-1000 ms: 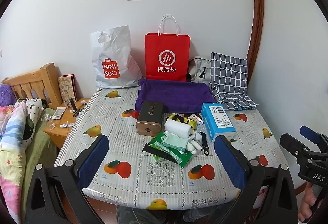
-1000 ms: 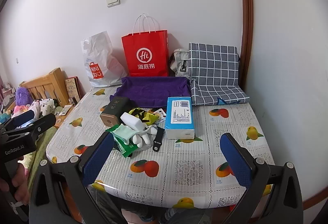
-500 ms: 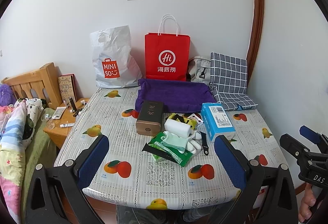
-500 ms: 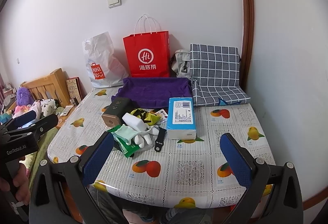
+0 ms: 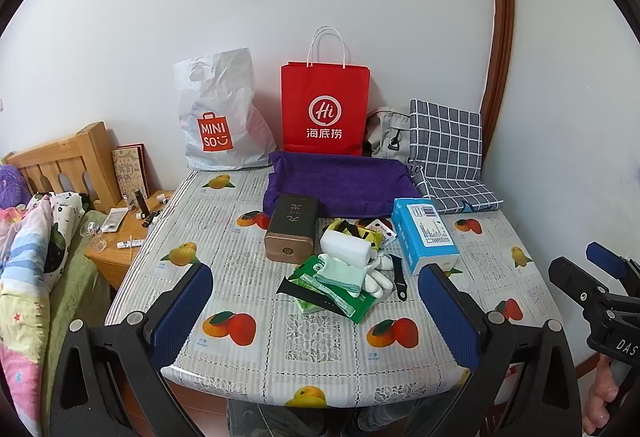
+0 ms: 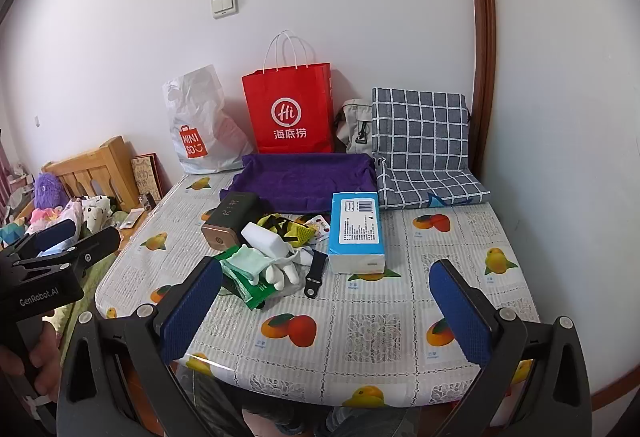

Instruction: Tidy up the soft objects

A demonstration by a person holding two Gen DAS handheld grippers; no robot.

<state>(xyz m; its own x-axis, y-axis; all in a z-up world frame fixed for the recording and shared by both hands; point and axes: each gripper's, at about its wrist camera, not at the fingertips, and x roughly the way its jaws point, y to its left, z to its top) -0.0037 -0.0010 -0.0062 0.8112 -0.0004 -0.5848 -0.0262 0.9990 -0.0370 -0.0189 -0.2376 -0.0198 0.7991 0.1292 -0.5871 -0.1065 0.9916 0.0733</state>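
Both tongs, left tongs (image 5: 316, 311) and right tongs (image 6: 326, 311), gape wide, holding nothing, low in frame. The soft clutter (white sponge (image 5: 345, 246), mint sock (image 5: 339, 273), white glove (image 5: 376, 279)) lies mid-counter (image 5: 248, 265). Grabbing one might drag its overlapping neighbours. The purple fabric tray (image 5: 340, 183) behind looks empty.

Both cameras hang off the near edge of the bench (image 5: 240, 357), facing twelve o'clock toward the wall. The right view sits slightly further right; both share the red bag (image 6: 289, 109) and central clutter.
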